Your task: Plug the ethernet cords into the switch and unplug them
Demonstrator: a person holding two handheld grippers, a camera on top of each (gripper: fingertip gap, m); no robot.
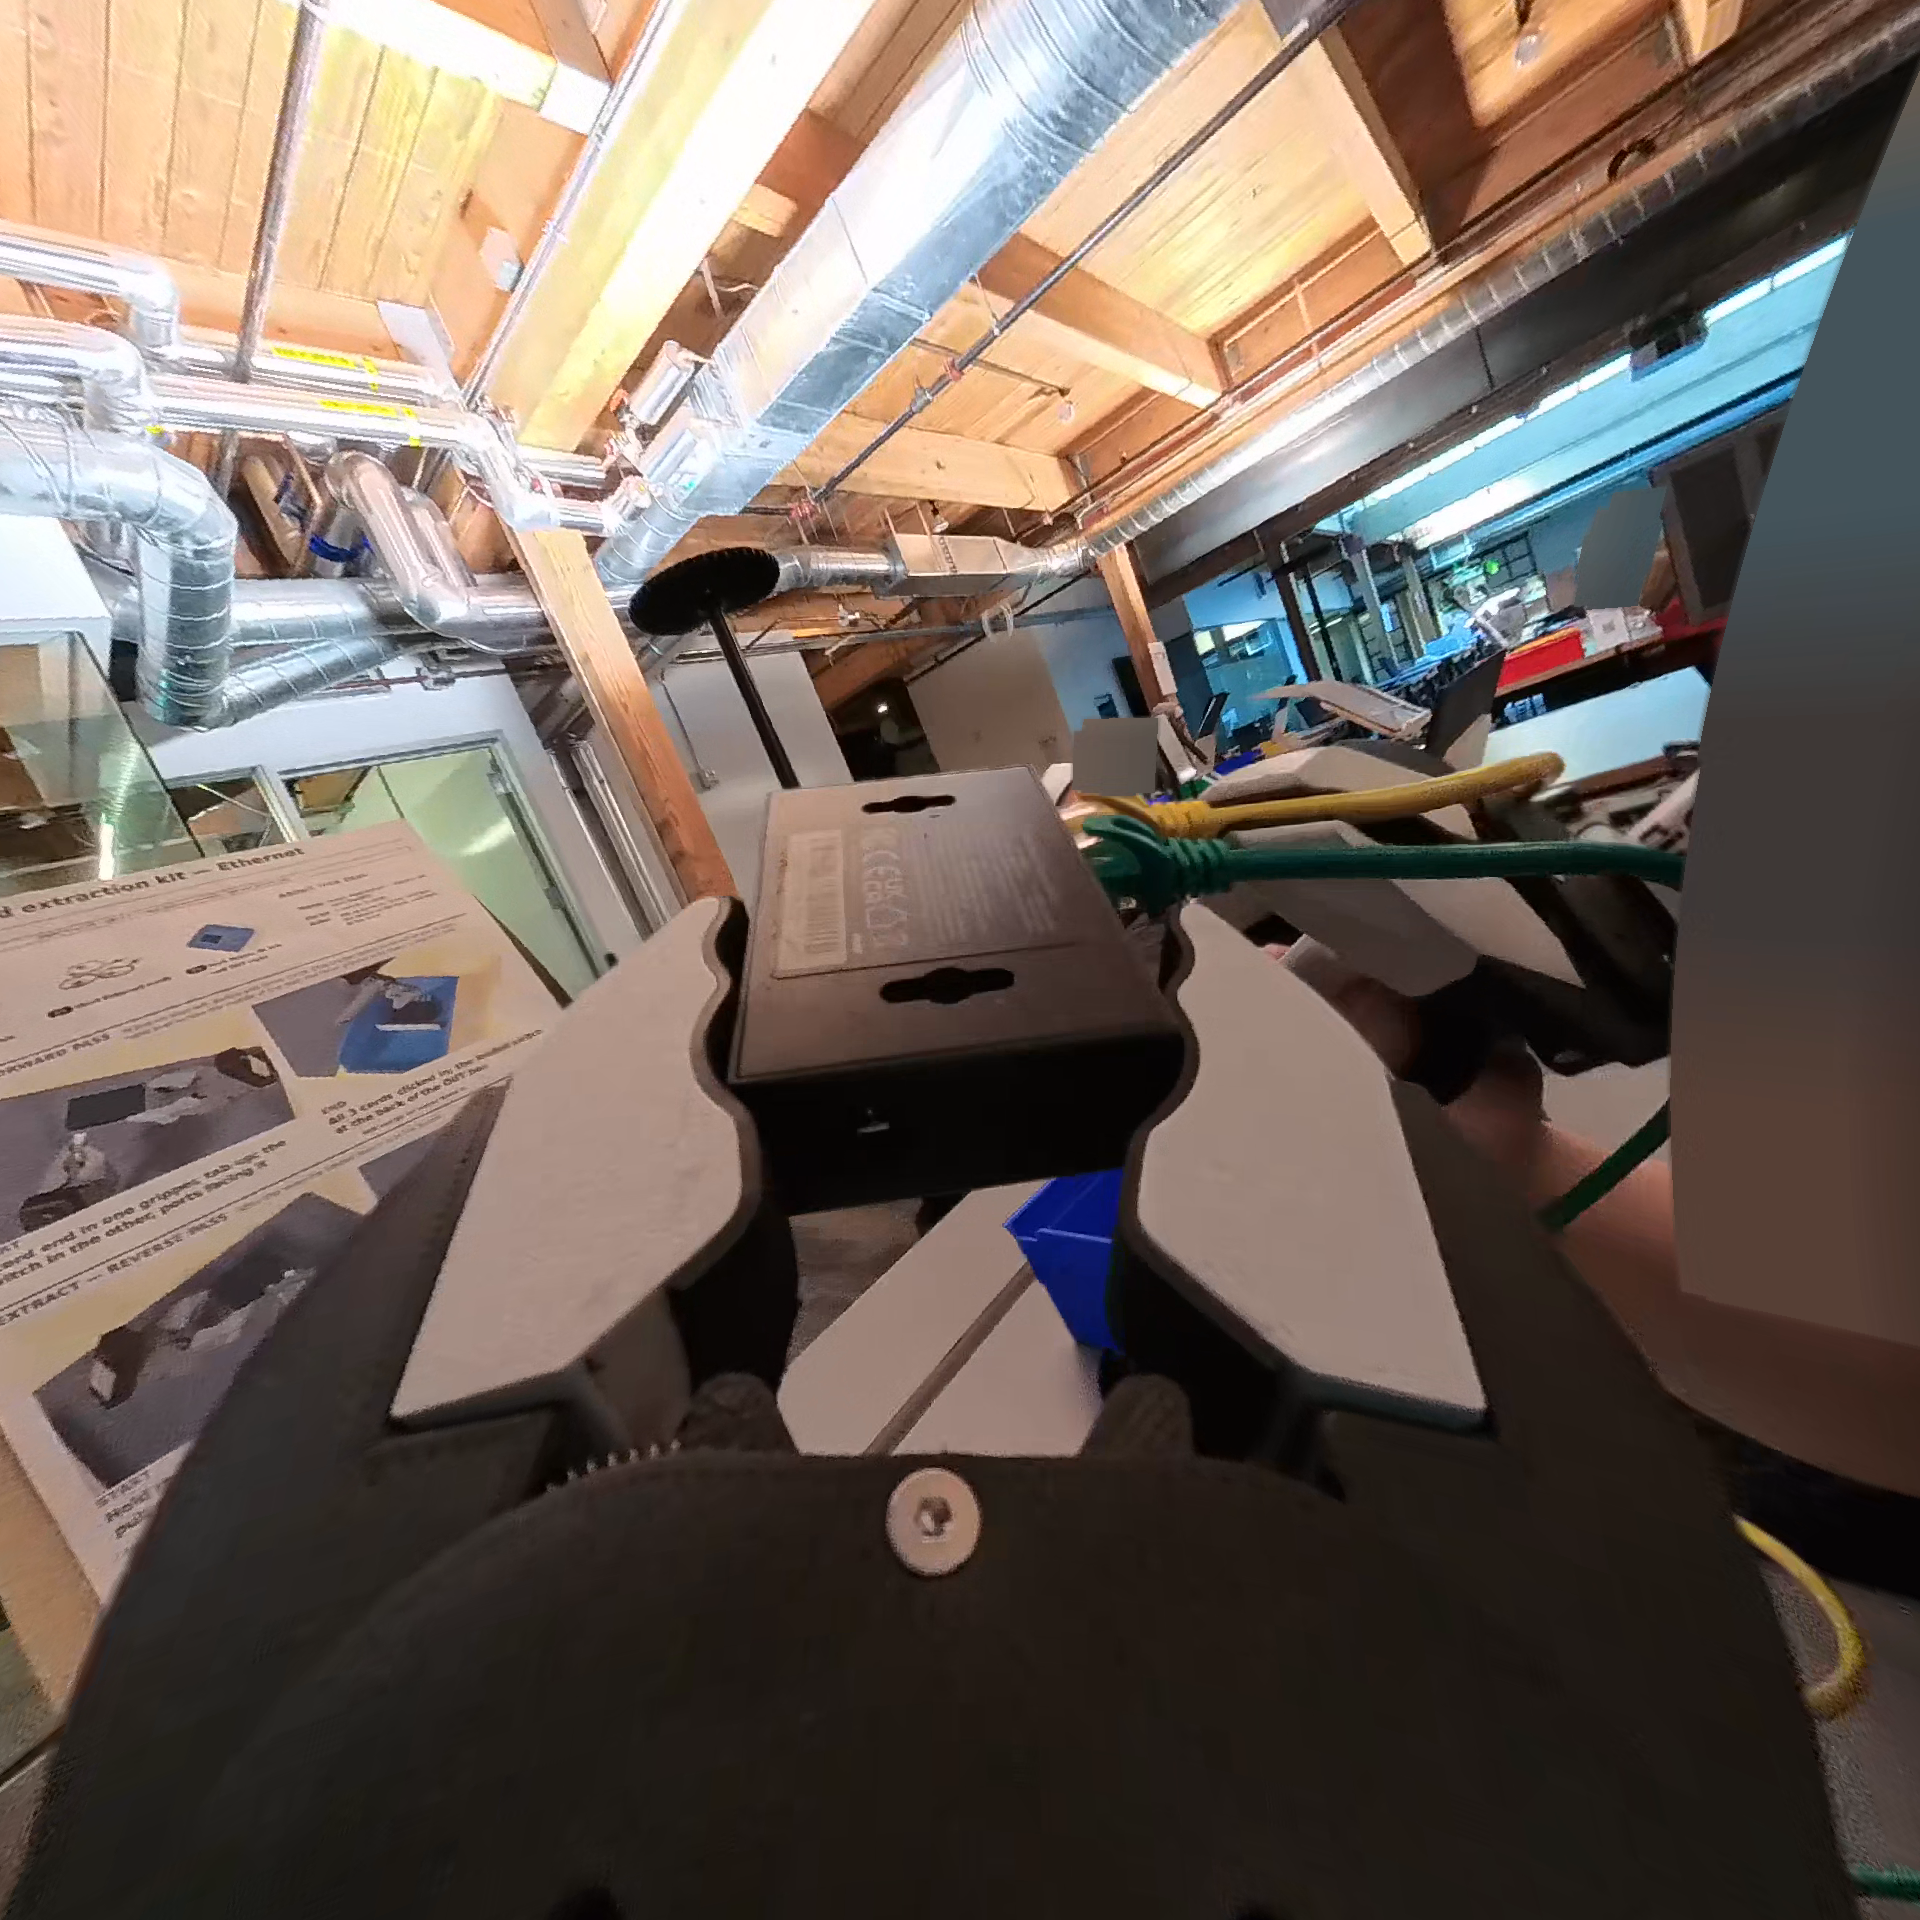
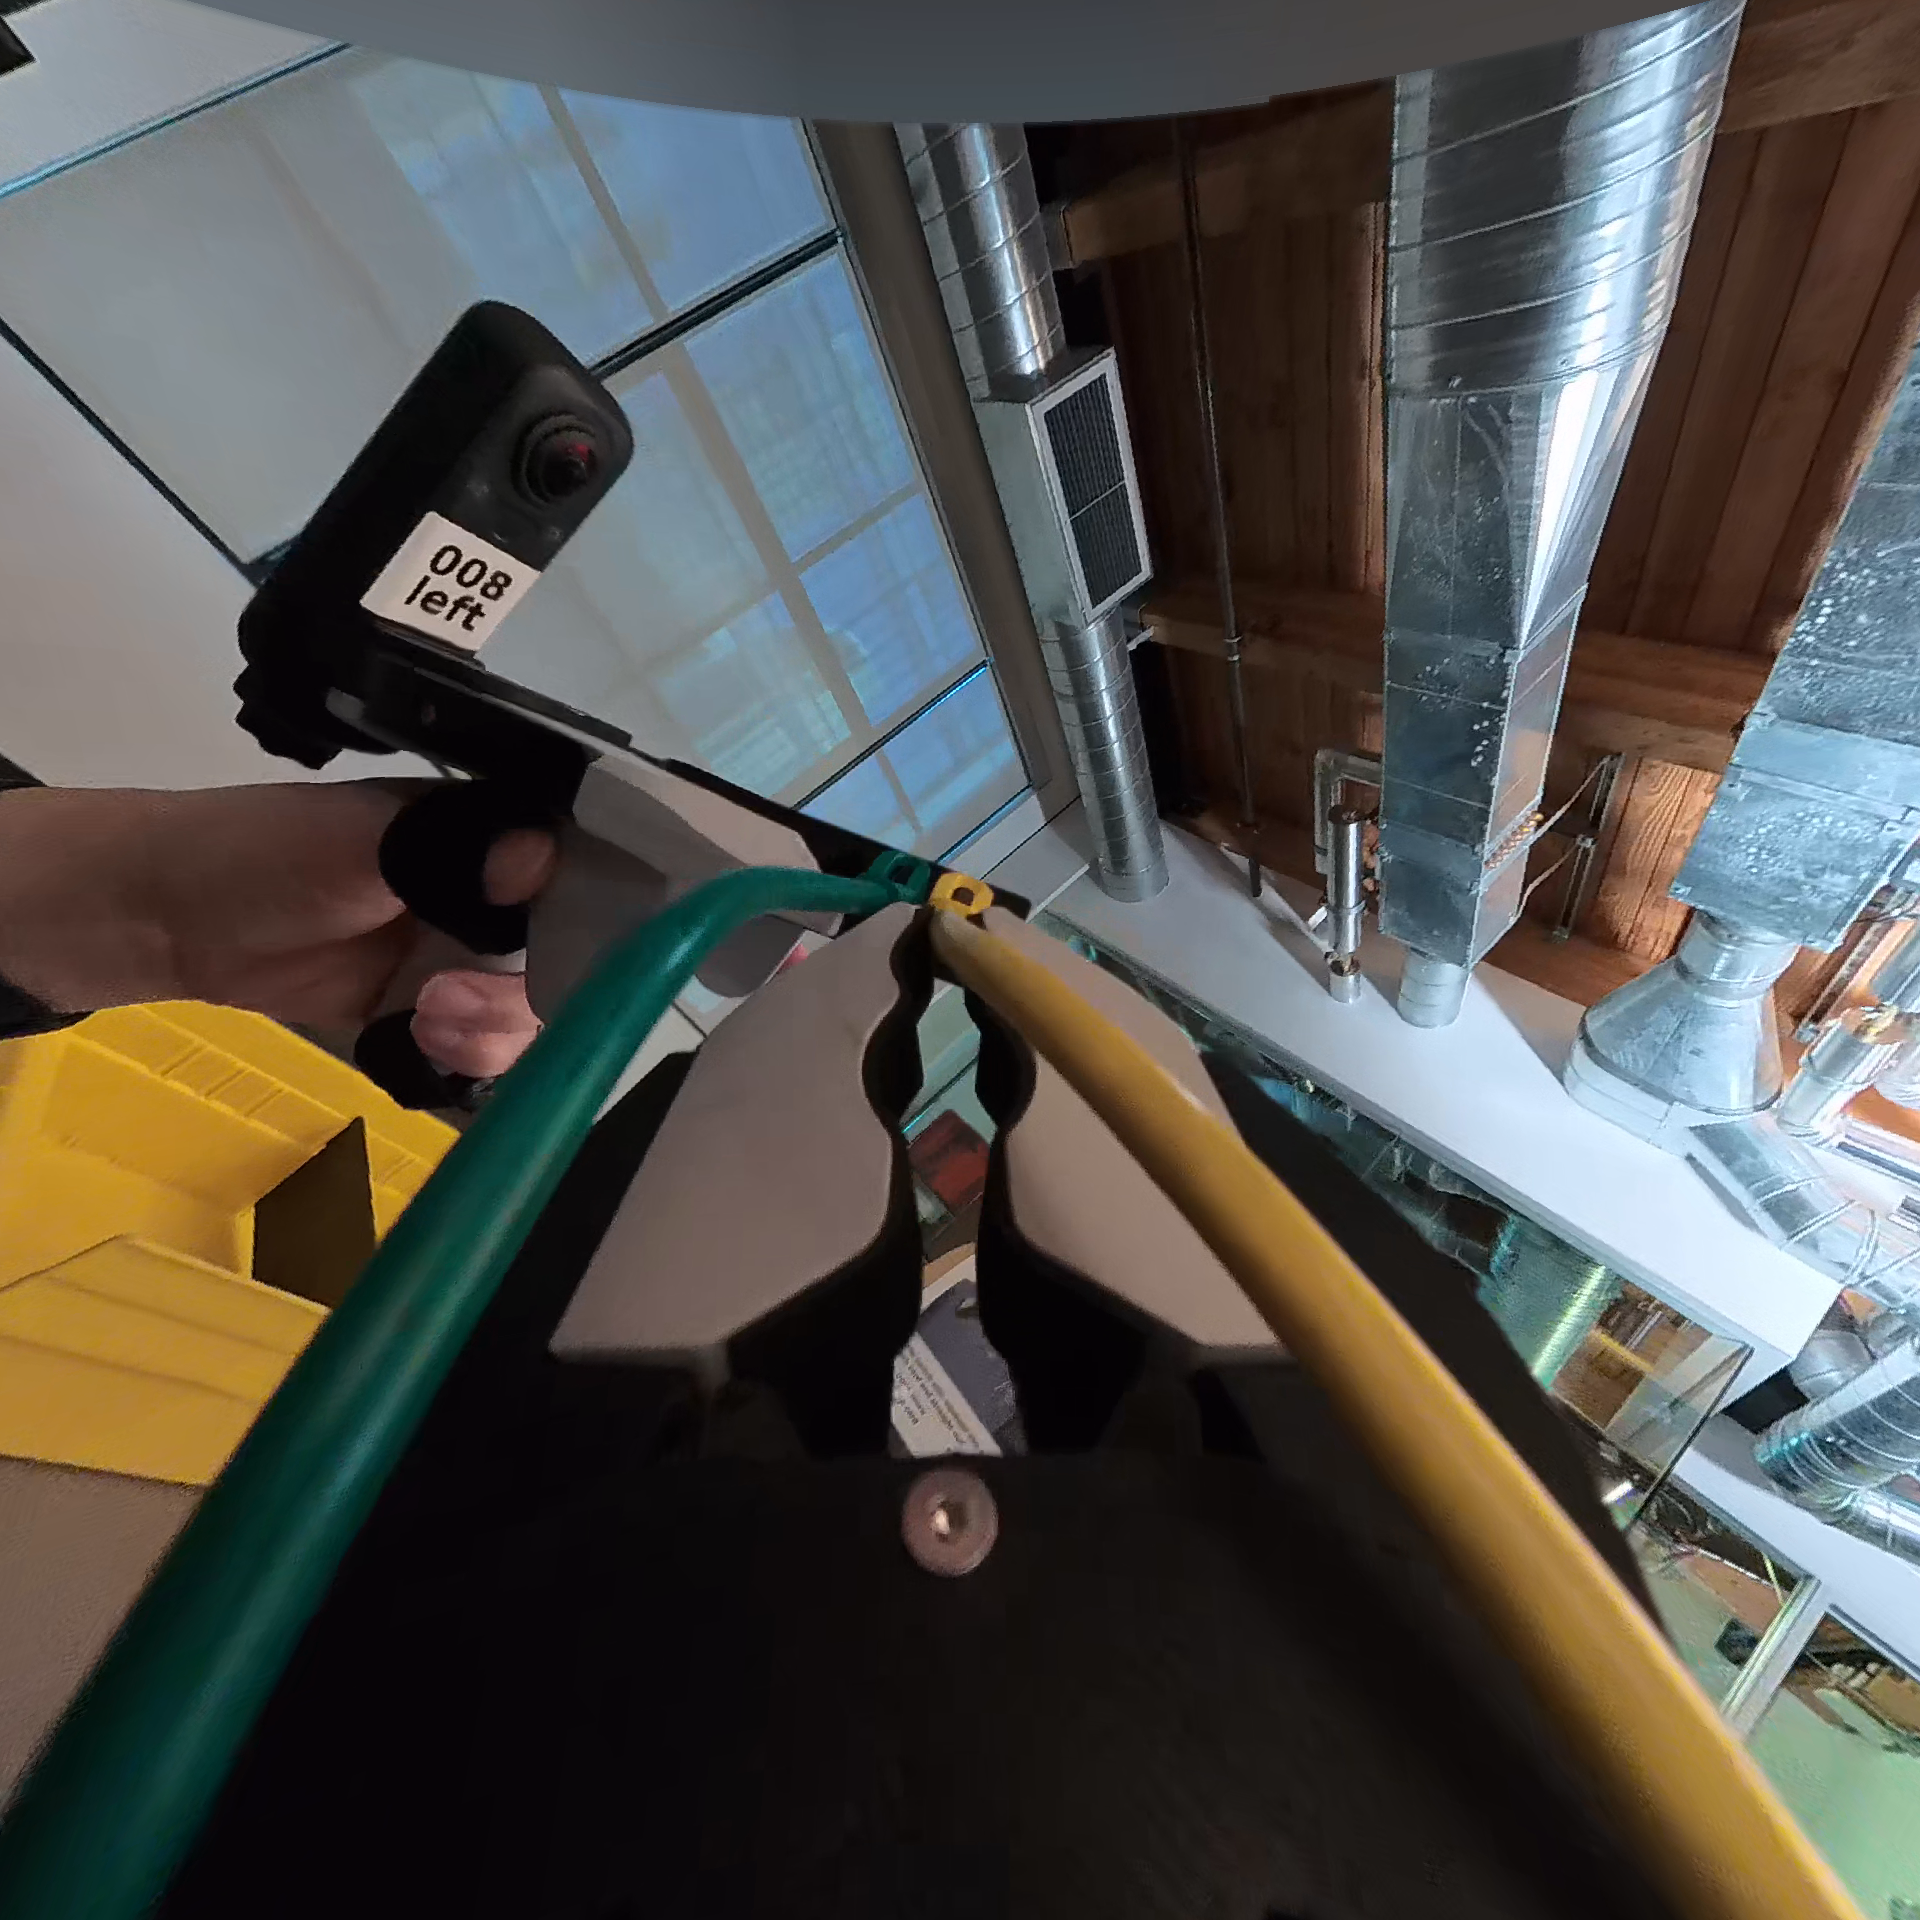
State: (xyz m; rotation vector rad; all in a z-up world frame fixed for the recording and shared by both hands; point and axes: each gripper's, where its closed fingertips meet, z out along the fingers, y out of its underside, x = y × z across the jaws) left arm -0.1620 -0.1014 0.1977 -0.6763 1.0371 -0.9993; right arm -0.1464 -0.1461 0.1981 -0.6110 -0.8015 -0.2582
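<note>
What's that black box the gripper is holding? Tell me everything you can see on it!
The black box is the switch, a flat rectangular case that looks like matte plastic. The left gripper clamps it by its two long sides and holds it up in the air, underside toward the camera. That face shows a pale label and two keyhole-shaped mounting slots. The near end has one small opening. At its far right edge, a green cord and a yellow cord meet it.

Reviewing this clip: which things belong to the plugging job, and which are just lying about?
Job:
- flat black plastic switch, clamped in left claw
- green ethernet cord
- yellow ethernet cord
- right claw

Lying about:
- blue plastic bin
- printed instruction sheet
- yellow plastic bin
</note>
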